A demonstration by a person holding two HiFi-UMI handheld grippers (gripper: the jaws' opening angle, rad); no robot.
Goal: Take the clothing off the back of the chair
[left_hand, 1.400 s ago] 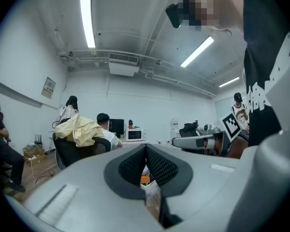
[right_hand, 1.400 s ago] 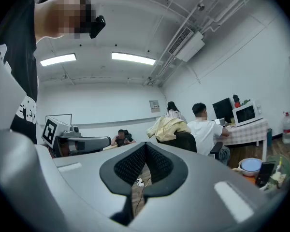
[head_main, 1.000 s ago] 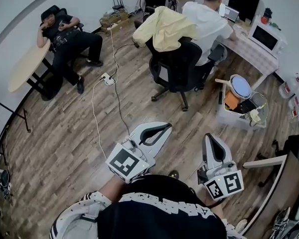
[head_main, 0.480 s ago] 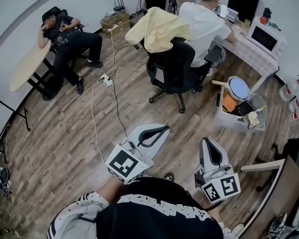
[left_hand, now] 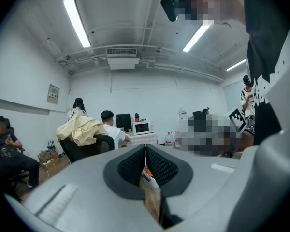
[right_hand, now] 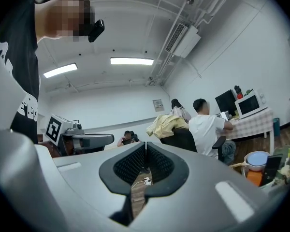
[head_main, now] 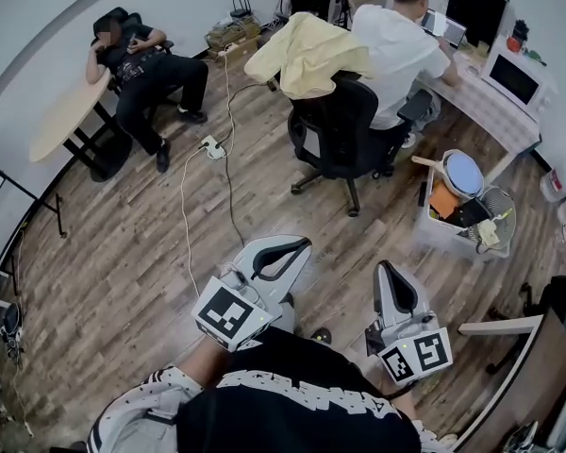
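Little change is recorded: the clothing (head_main: 307, 53) is still draped over the chair (head_main: 344, 135) back, the left gripper (head_main: 307, 242) and right gripper (head_main: 386, 265) are kept closed, empty and well short of the chair, and removal is judged not begun.

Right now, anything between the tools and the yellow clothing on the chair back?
Nothing visible. Bare floor separates the shut left tool and right tool from the yellow clothing on the chair. A cable and power strip lie left of that line.

Brown wood-plank floor (head_main: 123, 253) is kinda cluttered: white power strip (head_main: 210, 145) upper middle, black swivel chair (head_main: 344, 130) upper right, clear plastic crate (head_main: 436, 236) right.
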